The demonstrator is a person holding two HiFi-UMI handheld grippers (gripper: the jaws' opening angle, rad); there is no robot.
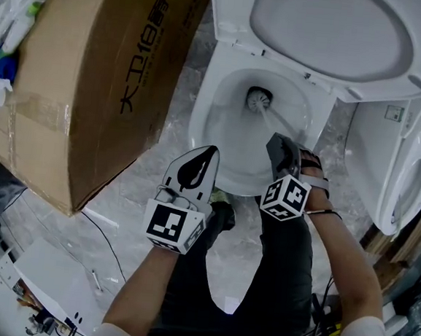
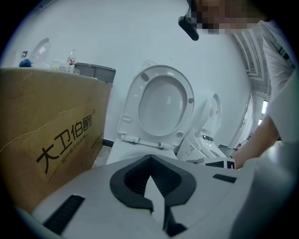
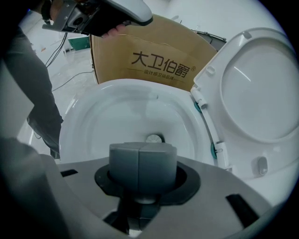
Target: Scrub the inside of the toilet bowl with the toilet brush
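Observation:
The white toilet bowl point(image 1: 211, 90) stands open with its lid point(image 1: 332, 28) raised. The brush head point(image 1: 257, 99) rests at the bottom of the bowl near the drain, its pale handle slanting up to my right gripper point(image 1: 281, 148), which is shut on the grey handle end point(image 3: 142, 165). In the right gripper view the brush head point(image 3: 154, 138) shows just beyond that handle, low in the bowl point(image 3: 93, 107). My left gripper point(image 1: 203, 156) hovers over the bowl's near rim, shut with nothing in it; its jaws point(image 2: 152, 184) point toward the raised lid point(image 2: 163, 105).
A large cardboard box point(image 1: 95, 66) stands close on the bowl's left. A second white toilet point(image 1: 408, 173) leans at the right. The person's dark trouser legs point(image 1: 281, 279) stand just before the bowl. Cables and white parts point(image 1: 61, 289) lie on the floor at lower left.

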